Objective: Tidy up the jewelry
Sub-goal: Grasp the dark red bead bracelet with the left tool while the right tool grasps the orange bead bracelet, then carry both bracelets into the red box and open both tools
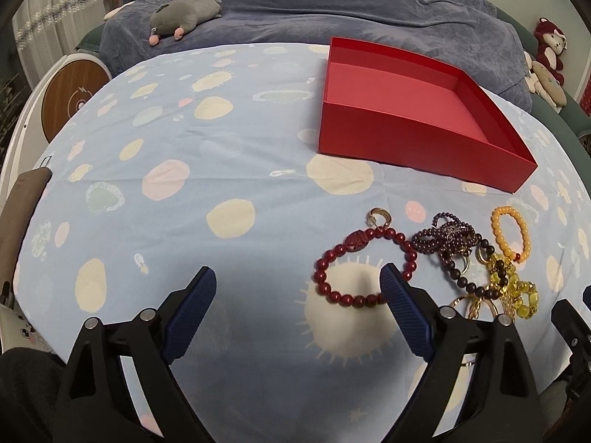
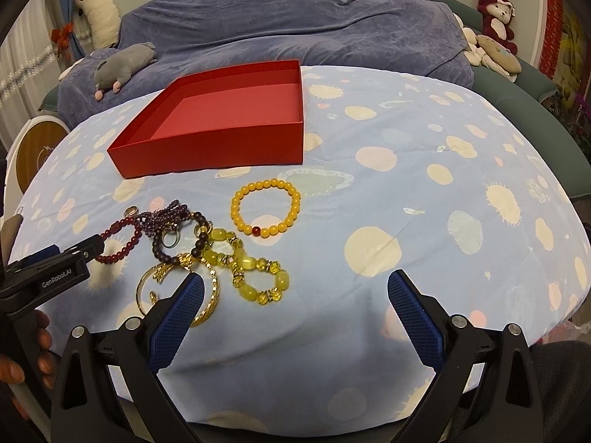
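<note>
An empty red box (image 1: 413, 136) (image 2: 207, 144) sits on the spotted blue cloth. In front of it lies a heap of jewelry: a dark red bead bracelet (image 1: 343, 258) (image 2: 122, 247), a purple bead strand (image 1: 443, 236) (image 2: 162, 217), a dark bead bracelet (image 2: 199, 240), a yellow crystal bracelet (image 1: 517, 288) (image 2: 255, 269), a gold bangle (image 2: 210, 295) and an orange bead bracelet (image 1: 511, 234) (image 2: 266, 206). My left gripper (image 1: 297, 280) is open and empty, its right finger over the red bracelet. My right gripper (image 2: 295, 288) is open and empty, its left finger over the gold bangle.
The table (image 2: 406, 221) is round with its edge close at the front. A grey plush (image 1: 184, 14) (image 2: 125, 62) lies on the blue-covered sofa behind. More plush toys (image 2: 495, 11) sit at the far right. A round wooden disc (image 1: 70, 99) stands left.
</note>
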Tool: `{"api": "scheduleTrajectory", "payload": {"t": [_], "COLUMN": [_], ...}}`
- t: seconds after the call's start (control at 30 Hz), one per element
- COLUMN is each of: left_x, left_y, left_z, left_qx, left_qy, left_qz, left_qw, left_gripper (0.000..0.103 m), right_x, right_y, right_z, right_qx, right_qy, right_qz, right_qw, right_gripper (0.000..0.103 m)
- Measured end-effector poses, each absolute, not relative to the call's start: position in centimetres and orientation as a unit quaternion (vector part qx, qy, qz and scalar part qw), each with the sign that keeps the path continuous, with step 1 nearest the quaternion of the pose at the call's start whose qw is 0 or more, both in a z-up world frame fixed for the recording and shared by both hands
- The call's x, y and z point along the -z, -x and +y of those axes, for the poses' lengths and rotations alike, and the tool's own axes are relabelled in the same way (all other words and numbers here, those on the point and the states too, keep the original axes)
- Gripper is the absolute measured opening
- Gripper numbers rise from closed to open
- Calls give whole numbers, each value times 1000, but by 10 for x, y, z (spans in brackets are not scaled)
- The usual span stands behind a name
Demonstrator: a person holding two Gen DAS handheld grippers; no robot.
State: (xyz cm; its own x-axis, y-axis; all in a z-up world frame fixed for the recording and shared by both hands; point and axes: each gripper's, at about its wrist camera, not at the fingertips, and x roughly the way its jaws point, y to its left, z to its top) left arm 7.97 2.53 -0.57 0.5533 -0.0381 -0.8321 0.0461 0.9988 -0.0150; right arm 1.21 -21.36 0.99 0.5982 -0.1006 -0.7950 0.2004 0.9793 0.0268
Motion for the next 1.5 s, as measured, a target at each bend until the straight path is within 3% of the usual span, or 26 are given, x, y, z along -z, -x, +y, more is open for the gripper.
{"api": "scheduleTrajectory", "payload": {"t": [0.13,0.2,0.3,0.47,0.57,0.67,0.73,0.8,1.5], "left_x": [14,15,15,13,13,12,12,11,-66], "left_y": [-95,-97,-96,-95,-94,-94,-94,-93,-52], "left_z": [22,20,16,9,8,11,13,14,12], "left_qx": [39,42,51,71,83,91,98,100,143], "left_qy": [-2,-9,-17,-27,-24,-9,1,6,31], "left_qz": [485,480,477,471,472,475,479,482,451], "left_qw": [874,876,878,879,877,875,872,870,880], "left_gripper": [67,65,60,36,24,11,8,8,8], "right_x": [-11,-11,-6,12,23,21,21,20,-54], "right_y": [-33,-45,-62,-84,-89,-87,-86,-85,-18], "right_z": [-224,-229,-230,-224,-223,-220,-219,-218,-229], "right_qx": [92,95,98,86,82,80,69,60,34], "right_qy": [-58,-64,-63,-54,-64,-61,-59,-61,-99], "right_qz": [441,443,453,480,497,490,488,492,452], "right_qw": [891,889,884,872,862,866,868,866,886], "right_gripper": [96,95,88,71,50,42,20,7,7]}}
